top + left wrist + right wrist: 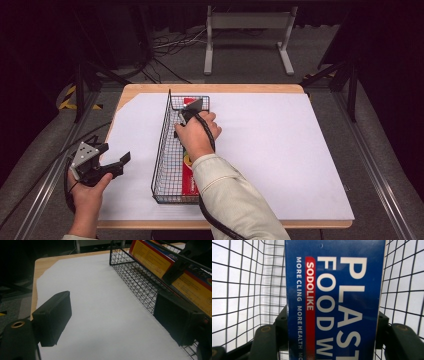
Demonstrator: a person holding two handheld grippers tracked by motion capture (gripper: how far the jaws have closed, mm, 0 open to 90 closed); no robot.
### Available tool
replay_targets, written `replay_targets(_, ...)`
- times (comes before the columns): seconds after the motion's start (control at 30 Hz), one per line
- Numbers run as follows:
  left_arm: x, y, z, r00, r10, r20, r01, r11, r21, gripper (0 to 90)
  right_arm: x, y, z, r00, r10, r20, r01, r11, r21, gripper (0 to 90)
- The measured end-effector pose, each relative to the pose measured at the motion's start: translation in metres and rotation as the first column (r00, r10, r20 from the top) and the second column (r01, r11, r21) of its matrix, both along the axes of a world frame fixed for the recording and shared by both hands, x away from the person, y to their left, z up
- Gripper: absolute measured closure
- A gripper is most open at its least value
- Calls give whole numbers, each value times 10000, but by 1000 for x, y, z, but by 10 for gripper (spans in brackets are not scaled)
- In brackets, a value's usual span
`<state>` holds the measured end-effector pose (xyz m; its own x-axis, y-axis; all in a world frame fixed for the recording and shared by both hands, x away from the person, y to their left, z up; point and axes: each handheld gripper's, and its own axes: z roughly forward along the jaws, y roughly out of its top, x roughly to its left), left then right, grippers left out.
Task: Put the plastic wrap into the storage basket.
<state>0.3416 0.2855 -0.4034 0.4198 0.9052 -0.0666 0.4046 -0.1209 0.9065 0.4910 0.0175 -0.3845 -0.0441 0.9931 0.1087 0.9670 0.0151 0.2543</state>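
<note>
Right claw (187, 114) reaches down into the wire basket (161, 150), forearm stretched across the basket's near end, hand turned palm-down. Its pads sit against both long sides of the blue plastic-wrap box (334, 297), apparently gripping it; the box lies lengthwise inside the basket. Left claw (116, 162) rests left of the basket over the white surface (280, 150), jaws wide apart and empty, pointing toward the basket.
</note>
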Motion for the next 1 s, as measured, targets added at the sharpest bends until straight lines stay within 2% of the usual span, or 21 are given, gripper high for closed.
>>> replay_targets(0.17,0,0,0,10000,0,-5,0,10000,-7,154,1,1,0,10000,16,-75,-17,9999,-122,388)
replay_targets(0.27,0,-1,0,10000,-7,-31,7,10000,-14,154,0,3,-2,10000,50,39,-49,9990,-447,382)
replay_targets(0.4,0,-2,0,10000,-52,-2,52,10000,-4,154,0,3,-3,9999,0,-100,-6,9981,-608,380)
replay_targets(0.8,1,-2,1,10000,-17,28,17,10000,-66,154,0,3,-4,10000,-14,9,15,9982,-594,365)
replay_targets(1.0,1,-2,1,10000,-25,21,25,10000,-93,154,-2,5,-5,9999,0,113,9,9969,-788,350)
